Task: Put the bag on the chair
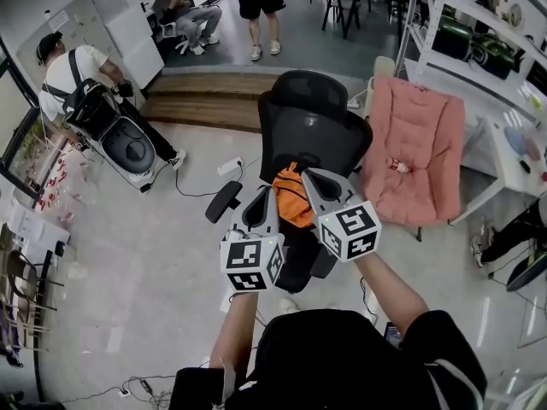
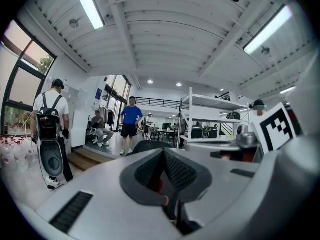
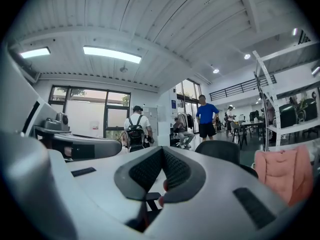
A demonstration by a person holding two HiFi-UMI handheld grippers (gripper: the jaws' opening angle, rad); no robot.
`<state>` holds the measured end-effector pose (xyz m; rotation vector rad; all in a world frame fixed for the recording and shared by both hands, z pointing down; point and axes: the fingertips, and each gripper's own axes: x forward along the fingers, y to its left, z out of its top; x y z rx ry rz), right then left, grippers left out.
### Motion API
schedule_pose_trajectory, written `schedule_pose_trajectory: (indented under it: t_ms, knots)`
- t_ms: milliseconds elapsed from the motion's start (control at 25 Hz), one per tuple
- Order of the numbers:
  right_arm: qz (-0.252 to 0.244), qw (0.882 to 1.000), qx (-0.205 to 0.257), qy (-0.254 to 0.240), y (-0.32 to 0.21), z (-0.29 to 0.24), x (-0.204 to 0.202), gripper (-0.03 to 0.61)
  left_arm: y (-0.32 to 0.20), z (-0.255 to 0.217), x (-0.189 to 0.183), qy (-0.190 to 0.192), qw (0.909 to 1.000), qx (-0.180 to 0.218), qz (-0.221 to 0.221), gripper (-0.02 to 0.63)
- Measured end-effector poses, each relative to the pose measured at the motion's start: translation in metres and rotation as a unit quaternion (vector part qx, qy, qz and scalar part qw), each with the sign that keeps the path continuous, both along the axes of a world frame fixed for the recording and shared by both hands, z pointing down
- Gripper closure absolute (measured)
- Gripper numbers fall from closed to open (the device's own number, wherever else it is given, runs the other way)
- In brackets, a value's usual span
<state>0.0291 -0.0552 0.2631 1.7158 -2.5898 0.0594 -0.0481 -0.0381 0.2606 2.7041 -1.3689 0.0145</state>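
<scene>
Your left gripper (image 1: 263, 205) has its jaws pressed together. An orange sliver shows in the seam, so it is probably pinching a thin fold of the bag (image 1: 293, 202), though the view is too tight to be sure. The bag sits between your two grippers, just in front of the backrest of the black chair (image 1: 312, 118) and over its seat. Expect it to be light, soft and floppy. It will likely sag and swing, so take hold along its top edge at both ends. Your right gripper (image 1: 314, 184) is also closed tight, with orange in its seam. You have one bag, two grippers, one black chair, and one pink chair (image 1: 419, 156) off to the right.
</scene>
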Motion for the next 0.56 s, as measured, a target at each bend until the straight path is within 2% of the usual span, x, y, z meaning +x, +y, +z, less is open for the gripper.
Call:
schedule_pose_trajectory:
  t_ms: [560]
  knots:
    - [-0.006, 1.000, -0.002, 0.000, -0.0022, 0.0042, 0.0020, 0.577, -0.0048, 0.0046, -0.0007, -0.005, 0.9999, -0.003, -0.012, 0.603]
